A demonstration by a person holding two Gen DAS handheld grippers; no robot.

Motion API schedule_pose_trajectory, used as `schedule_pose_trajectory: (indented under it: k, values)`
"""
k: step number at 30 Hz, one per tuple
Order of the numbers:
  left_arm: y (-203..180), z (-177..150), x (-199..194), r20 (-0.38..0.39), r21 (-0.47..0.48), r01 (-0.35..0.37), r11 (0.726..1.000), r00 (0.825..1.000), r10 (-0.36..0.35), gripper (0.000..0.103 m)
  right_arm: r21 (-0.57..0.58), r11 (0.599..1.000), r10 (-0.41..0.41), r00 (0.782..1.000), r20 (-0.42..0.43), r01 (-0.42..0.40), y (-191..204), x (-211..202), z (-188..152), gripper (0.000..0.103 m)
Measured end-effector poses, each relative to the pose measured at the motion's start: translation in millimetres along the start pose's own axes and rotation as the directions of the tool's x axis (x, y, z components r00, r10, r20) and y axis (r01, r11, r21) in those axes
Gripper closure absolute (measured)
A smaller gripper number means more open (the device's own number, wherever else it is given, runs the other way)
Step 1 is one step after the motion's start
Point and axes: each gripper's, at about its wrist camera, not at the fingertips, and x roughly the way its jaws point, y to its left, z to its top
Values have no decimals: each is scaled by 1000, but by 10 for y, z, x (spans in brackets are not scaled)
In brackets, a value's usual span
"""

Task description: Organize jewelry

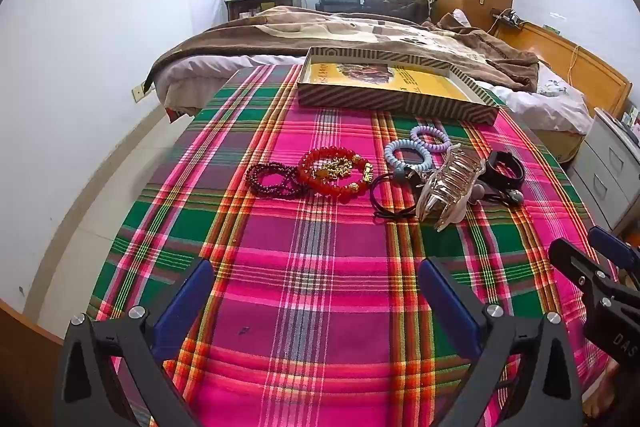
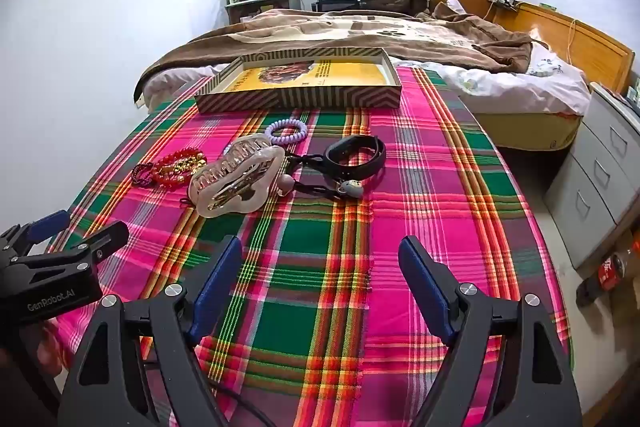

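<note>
Jewelry lies in a loose row on the pink, green and orange plaid woven tablecloth (image 1: 304, 267), just in front of the shallow striped cardboard box with a yellow printed bottom (image 1: 384, 105): dark purple beaded bracelets (image 1: 274, 181), glossy red bead bracelets with gold charms (image 1: 340, 171), pale blue (image 1: 408, 155) and lilac coiled hair ties (image 2: 287, 131), a clear ribbed plastic claw clip (image 2: 234, 179) and a black strap band (image 2: 356, 153). Nearer than that row, well apart from the box, the left gripper (image 1: 316, 307) and right gripper (image 2: 320, 291) hover with blue-padded jaws spread wide and empty; their black bodies read "GenRobot.AI" and "DAS".
</note>
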Motion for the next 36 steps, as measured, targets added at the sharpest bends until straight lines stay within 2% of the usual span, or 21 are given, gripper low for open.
schedule_pose_trajectory:
  k: [5,13,24,36]
  values:
    - [33,15,-3,0,-9,12,1000,1000,-12,0,4,1000,-4,1000,4,4,-6,-37,3,23]
    - [136,10,-136,5,-17,-12,1000,1000,12,0,3,1000,-11,1000,15,11,52,-159,-29,23]
    - [239,74,-150,25,-33,-21,999,999,22,0,7,1000,5,1000,20,-5,82,-84,43,23]
    - [176,135,-44,19,-19,-29,999,999,30,0,21,1000,-6,1000,15,6,35,-4,75,23]
